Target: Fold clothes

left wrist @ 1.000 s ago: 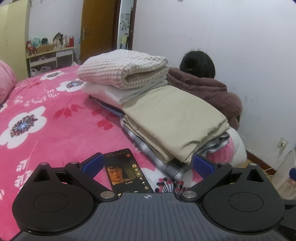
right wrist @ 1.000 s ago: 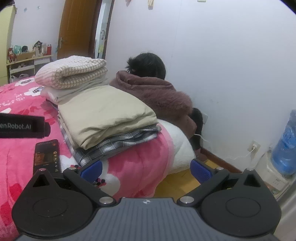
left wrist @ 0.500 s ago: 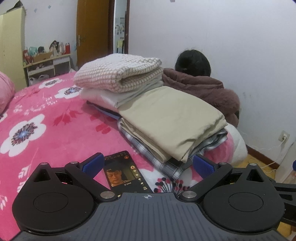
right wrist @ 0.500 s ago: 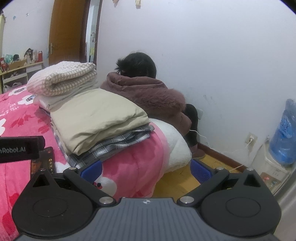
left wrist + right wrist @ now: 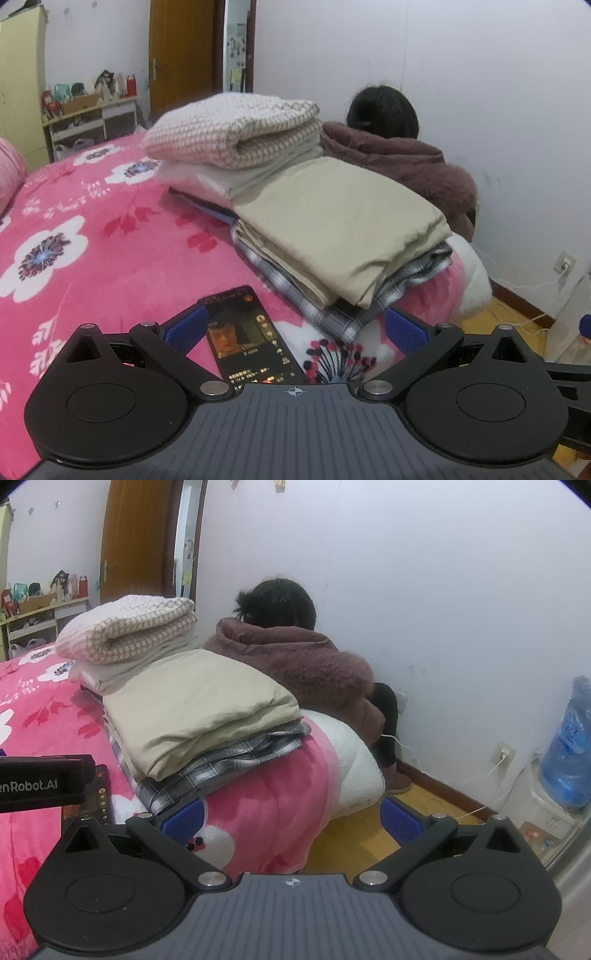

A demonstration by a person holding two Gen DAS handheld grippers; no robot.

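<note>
Folded clothes are stacked on the pink floral bed (image 5: 92, 236). A beige folded garment (image 5: 332, 225) lies on a grey plaid one (image 5: 332, 317); behind them a pink-and-white checked knit (image 5: 236, 129) tops a pale folded piece (image 5: 221, 181). The same beige garment (image 5: 192, 705) and knit (image 5: 129, 627) show in the right wrist view. My left gripper (image 5: 293, 328) is open above the bed, short of the stack, holding nothing. My right gripper (image 5: 291, 818) is open too, over the bed's corner (image 5: 266, 797), empty.
A lit phone (image 5: 247, 336) lies on the bed just before the left gripper. A person in a brown fur-trimmed coat (image 5: 306, 664) sits beyond the stack by the wall. A blue water bottle (image 5: 569, 746), wall sockets and cables are on the right; a shelf (image 5: 92, 118) and door stand behind.
Both grippers have drifted rightward and slightly back, so the stack sits further left in the right view. Both stay open. The clothes and phone have not moved.
</note>
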